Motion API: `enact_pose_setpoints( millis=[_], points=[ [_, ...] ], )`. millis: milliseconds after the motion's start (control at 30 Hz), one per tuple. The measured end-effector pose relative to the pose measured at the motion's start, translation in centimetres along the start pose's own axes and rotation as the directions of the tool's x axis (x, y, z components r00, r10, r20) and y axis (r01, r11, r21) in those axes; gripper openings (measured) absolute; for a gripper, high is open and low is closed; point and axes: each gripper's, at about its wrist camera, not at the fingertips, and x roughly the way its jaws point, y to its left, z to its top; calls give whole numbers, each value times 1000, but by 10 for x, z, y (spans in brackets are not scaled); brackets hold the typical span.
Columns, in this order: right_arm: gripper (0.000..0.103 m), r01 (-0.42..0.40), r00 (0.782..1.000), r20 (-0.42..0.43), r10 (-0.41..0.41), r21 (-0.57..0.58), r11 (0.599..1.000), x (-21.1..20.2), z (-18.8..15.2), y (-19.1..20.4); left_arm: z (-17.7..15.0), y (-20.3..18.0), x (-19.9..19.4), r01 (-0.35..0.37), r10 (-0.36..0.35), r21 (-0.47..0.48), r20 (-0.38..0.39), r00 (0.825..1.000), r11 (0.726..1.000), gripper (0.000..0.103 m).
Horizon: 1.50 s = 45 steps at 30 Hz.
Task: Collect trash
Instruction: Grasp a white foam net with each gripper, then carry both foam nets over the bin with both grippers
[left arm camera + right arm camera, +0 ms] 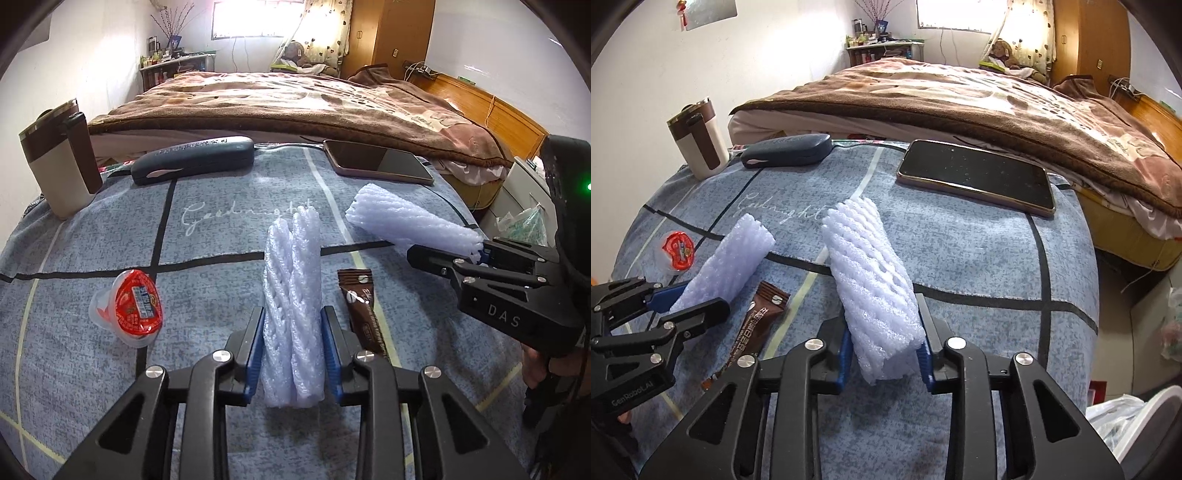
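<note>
Both claws grip foam nets end-on, left claw (291,354) squeezing its foam sleeve (291,295) lengthwise ahead, right claw (886,354) clamping the other foam net (868,273), brown wrapper (364,310) lying between them.

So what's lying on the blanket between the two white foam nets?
A brown snack wrapper lies between the left foam net and the right foam net. The right wrist view shows it best.
</note>
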Motion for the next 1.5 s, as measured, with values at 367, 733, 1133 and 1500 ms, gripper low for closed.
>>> enact_pose_setpoints(
  millis=[367, 733, 1133, 1500],
  points=[
    [28, -10, 999, 51, 8, 29, 1000, -21, -7, 3, -4, -10, -29, 0, 1, -9, 57, 998, 1000, 31],
    [28, -17, 992, 123, 8, 74, 997, -59, -19, -1, -10, -29, -67, 8, -9, 11, 120, 993, 1000, 31],
    [28, 14, 979, 198, -37, 114, 993, -105, -43, -14, -17, -61, -109, 33, -43, 56, 196, 980, 998, 31],
    [28, 60, 961, 253, -108, 188, 980, -149, -72, -40, -25, -106, -130, 87, -116, 131, 232, 966, 988, 31]
  ],
)
